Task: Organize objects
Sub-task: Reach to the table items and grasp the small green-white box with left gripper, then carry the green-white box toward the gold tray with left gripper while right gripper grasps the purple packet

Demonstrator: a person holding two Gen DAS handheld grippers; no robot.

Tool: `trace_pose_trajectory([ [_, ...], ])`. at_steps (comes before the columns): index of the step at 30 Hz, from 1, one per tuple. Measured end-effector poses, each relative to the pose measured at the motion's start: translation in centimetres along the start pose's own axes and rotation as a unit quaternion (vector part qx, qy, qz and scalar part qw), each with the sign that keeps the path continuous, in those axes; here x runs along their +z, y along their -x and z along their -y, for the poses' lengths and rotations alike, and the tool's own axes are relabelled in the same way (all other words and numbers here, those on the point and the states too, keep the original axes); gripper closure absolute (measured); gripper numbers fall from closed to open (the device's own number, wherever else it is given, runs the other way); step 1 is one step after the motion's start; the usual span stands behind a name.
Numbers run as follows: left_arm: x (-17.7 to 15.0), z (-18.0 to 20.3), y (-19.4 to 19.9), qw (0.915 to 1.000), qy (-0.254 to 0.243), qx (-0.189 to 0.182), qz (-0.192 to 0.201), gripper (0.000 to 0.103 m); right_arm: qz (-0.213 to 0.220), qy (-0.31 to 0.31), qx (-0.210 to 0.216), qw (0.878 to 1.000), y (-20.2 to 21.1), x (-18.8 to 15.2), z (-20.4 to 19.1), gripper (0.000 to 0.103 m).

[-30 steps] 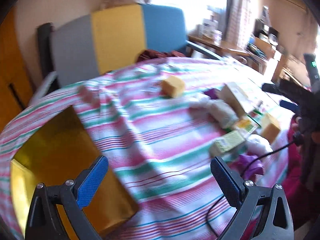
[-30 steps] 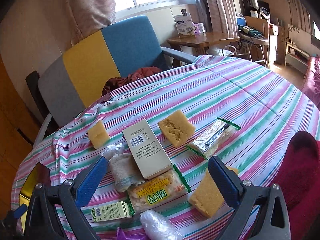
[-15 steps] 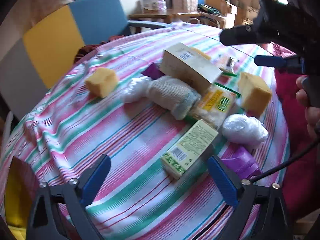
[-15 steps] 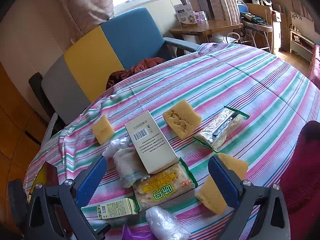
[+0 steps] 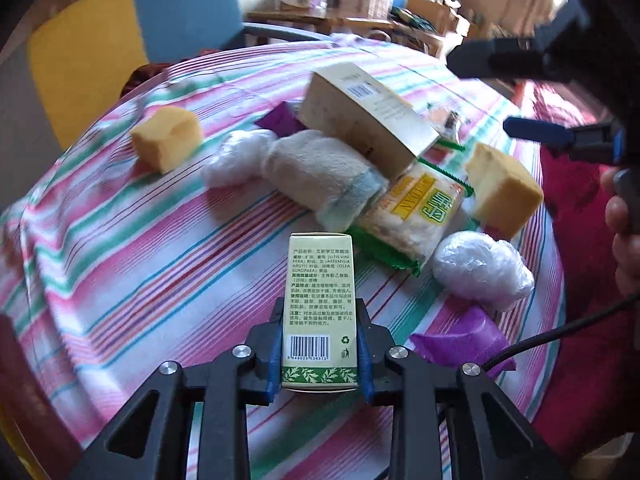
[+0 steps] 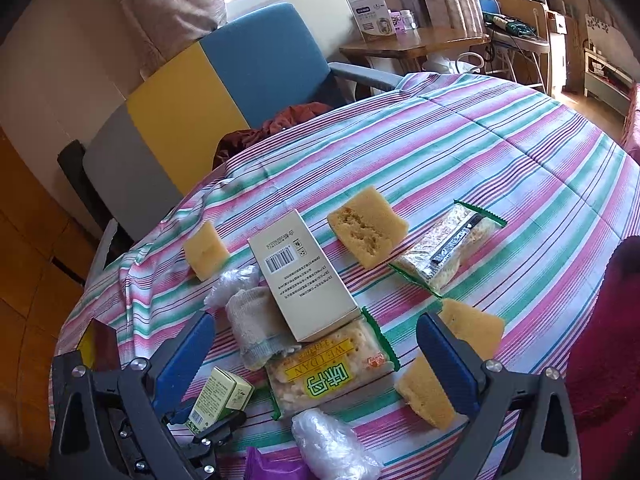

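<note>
The left claw is clenching a small green carton, its blue pads pressing the carton's two long sides near the barcode end. The carton is sitting at the near edge of the tabletop, its far end pointing toward the pile of goods; the right wrist view is showing it near the lower left, tilted, with the dark fingers closed around it. It is a slim rectangular cardboard box, pale green, printed with small text and a leafy band.

The right claw is hanging released, its blue ribbed pads standing wide apart above the pile and touching nothing.

Just beyond the carton, a crinkly clear snack packet with green sealed edges and a yellow label is lying flat. A long beige cardboard box is resting across it and across a rolled, fuzzy off-white cloth to its left. A wad of thin clear plastic is sitting to the right of the carton, with a glossy purple pouch nearer still. Porous yellow sponge blocks are scattered about: one at the far left, one at the right. The tabletop is wearing a soft cloth striped in pink, green and white.
</note>
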State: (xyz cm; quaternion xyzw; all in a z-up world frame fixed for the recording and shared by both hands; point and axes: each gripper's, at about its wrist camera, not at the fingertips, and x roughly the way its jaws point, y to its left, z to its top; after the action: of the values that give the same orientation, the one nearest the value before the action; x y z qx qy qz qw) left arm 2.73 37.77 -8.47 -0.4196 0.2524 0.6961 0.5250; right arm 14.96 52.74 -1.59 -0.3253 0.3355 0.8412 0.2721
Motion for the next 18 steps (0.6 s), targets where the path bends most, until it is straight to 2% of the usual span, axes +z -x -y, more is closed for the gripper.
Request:
trace_pose_trajectory([
  [3, -1.2, -1.5, 2.2, 0.9987, 0.045, 0.009, 0.022, 0.073, -0.019, 0.030, 0.030, 0.999, -0.4, -0.4, -1.4, 0.008],
  [6, -2.4, -2.0, 4.3, 0.9970, 0.064, 0.024, 0.036, 0.073, -0.042, 0.074, 0.052, 0.995, -0.9, -1.3, -3.4, 0.009],
  [9, -3.9, -2.8, 6.4, 0.9944, 0.087, 0.036, 0.047, 0.073, -0.074, 0.122, 0.077, 0.987, -1.5, -2.4, -5.5, 0.011],
  [11, -5.0, -3.0, 7.8, 0.9928, 0.096, 0.044, 0.055, 0.073, -0.106, 0.165, 0.089, 0.977, -1.9, -3.4, -7.1, 0.012],
  [12, -5.3, -3.0, 8.3, 0.9922, 0.098, 0.049, 0.059, 0.073, -0.123, 0.192, 0.092, 0.969, -2.1, -4.1, -8.1, 0.014],
  [14, -6.2, -3.4, 9.8, 0.9910, 0.101, 0.055, 0.068, 0.073, -0.163, 0.265, 0.098, 0.945, -2.1, -5.5, -10.1, 0.015],
  [18, -7.9, -4.4, 12.2, 0.9878, 0.114, 0.062, 0.086, 0.073, -0.225, 0.399, 0.086, 0.885, -0.9, -8.3, -11.8, 0.018],
])
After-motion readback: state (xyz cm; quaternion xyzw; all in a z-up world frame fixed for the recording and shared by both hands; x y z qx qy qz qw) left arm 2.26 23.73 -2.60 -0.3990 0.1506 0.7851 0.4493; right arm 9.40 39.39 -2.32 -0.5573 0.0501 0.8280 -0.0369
